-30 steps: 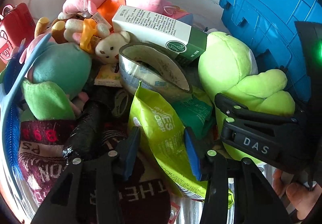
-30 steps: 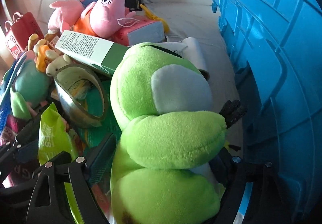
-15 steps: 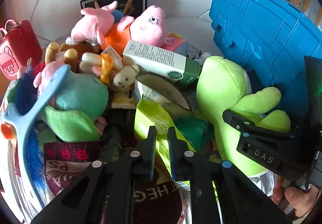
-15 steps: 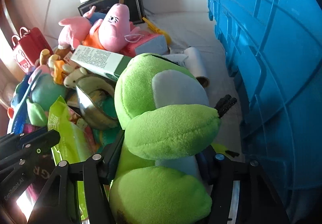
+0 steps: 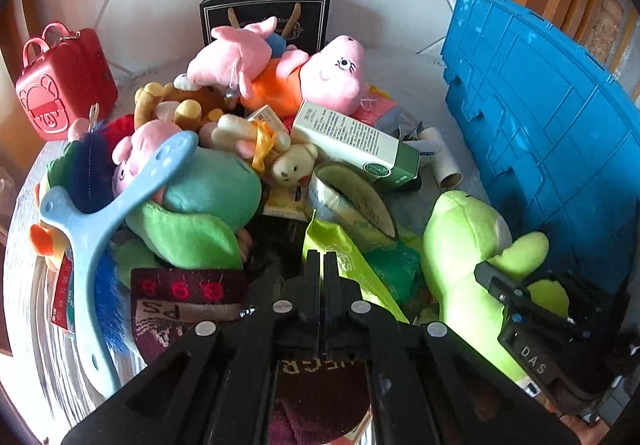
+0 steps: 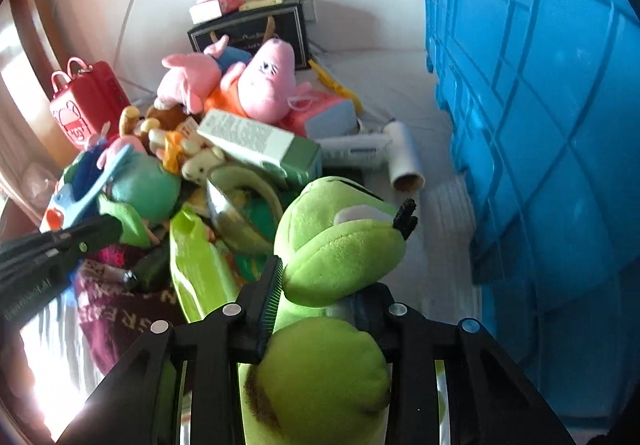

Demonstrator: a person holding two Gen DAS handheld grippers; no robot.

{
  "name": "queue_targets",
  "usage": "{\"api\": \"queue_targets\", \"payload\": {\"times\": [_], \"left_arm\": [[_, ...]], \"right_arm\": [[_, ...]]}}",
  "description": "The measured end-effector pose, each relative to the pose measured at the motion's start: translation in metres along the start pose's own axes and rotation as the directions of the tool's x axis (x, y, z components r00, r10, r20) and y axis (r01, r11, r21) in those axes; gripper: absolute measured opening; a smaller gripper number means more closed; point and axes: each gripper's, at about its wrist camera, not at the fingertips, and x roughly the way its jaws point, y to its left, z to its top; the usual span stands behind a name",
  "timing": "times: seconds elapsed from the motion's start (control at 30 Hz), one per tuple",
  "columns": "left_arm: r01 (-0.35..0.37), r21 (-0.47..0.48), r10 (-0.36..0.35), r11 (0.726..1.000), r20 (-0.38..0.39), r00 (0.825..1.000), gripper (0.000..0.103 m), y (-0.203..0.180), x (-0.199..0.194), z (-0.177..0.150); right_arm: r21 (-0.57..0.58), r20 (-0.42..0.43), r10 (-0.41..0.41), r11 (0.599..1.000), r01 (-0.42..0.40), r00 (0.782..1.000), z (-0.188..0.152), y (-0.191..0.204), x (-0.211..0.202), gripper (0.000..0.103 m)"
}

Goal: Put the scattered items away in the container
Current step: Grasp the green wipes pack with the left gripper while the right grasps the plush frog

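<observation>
At the near edge of the white cloth-covered surface (image 5: 384, 61), the left gripper (image 5: 322, 265) has its black jaws pressed together on the upper edge of a lime-green crinkled foil snack pouch (image 5: 352, 265); the pouch's top corner pokes up beside the fingertips and its body runs down to the right. The right gripper (image 6: 316, 285) has just been closing its jaws and pinches a bright green plush frog with a white eye patch (image 6: 340, 241) at the narrow waist, head above the fingers (image 6: 272, 285), belly bulging below. Directly behind the pouch lies a roll of silver tape (image 5: 352, 201), tilted. Past that, a white and green carton (image 5: 356, 141) rests on the pile, with a small cream teddy bear (image 5: 292, 165) just beside it. Left of the left gripper are a teal and green plush (image 5: 200, 205) and a pale blue plastic brush handle (image 5: 116, 201) lying across it. At the far edge, pink plush pigs (image 5: 280, 73) lean against a black gift bag (image 5: 264, 21); a red toy case (image 5: 64, 81) stands at the far left corner. The large blue plastic crate (image 6: 540, 105) stands upright along the right edge, near the frog.
</observation>
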Motion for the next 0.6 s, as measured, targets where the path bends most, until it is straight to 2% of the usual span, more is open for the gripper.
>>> {"api": "queue_targets", "payload": {"times": [0.07, 0.1, 0.13, 0.17, 0.2, 0.23, 0.4, 0.47, 0.57, 0.6], "left_arm": [[0.018, -0.013, -0.018, 1.0, -0.029, 0.999, 0.006, -0.004, 0.007, -0.005], [0.027, -0.021, -0.028, 0.999, -0.045, 0.999, 0.015, -0.007, 0.011, -0.007], [0.038, -0.027, -0.039, 0.999, -0.059, 0.997, 0.03, -0.011, 0.015, -0.009], [0.048, -0.03, -0.05, 0.998, -0.065, 0.997, 0.039, -0.015, 0.019, -0.011], [0.056, -0.029, -0.058, 0.998, -0.066, 0.996, 0.055, -0.02, 0.023, -0.013], [0.059, -0.027, -0.061, 0.998, -0.067, 0.996, 0.059, -0.025, 0.026, -0.015], [0.009, -0.035, -0.013, 0.999, -0.13, 0.991, 0.059, -0.037, 0.061, -0.018], [-0.013, -0.037, 0.007, 0.999, -0.18, 0.984, 0.059, -0.039, 0.081, -0.021], [-0.033, -0.011, 0.03, 0.999, -0.235, 0.972, 0.059, -0.041, 0.108, -0.029], [-0.042, 0.005, 0.043, 0.999, -0.225, 0.973, 0.053, -0.041, 0.11, -0.031]], "right_arm": [[0.028, 0.0, 0.014, 1.0, -0.014, 1.0, -0.014, -0.01, 0.0, 0.034], [0.038, 0.007, 0.01, 0.999, -0.011, 1.0, -0.019, -0.014, -0.002, 0.04], [0.042, 0.005, 0.0, 0.999, 0.0, 1.0, -0.023, -0.018, -0.003, 0.058], [0.048, -0.001, -0.006, 0.999, 0.006, 1.0, -0.028, -0.021, -0.003, 0.07], [0.055, -0.007, 0.006, 0.998, -0.005, 1.0, -0.032, -0.025, -0.002, 0.077], [0.053, -0.015, 0.01, 0.999, -0.009, 1.0, -0.036, -0.026, -0.002, 0.077], [0.003, -0.012, -0.024, 1.0, 0.024, 1.0, -0.047, -0.018, -0.002, 0.078], [0.011, -0.014, -0.031, 0.999, 0.031, 0.999, -0.047, -0.019, -0.001, 0.078], [0.016, -0.014, -0.049, 0.999, 0.049, 0.999, -0.044, -0.015, 0.004, 0.083], [0.011, -0.015, -0.063, 0.998, 0.063, 0.998, -0.043, -0.014, 0.006, 0.085]]}}
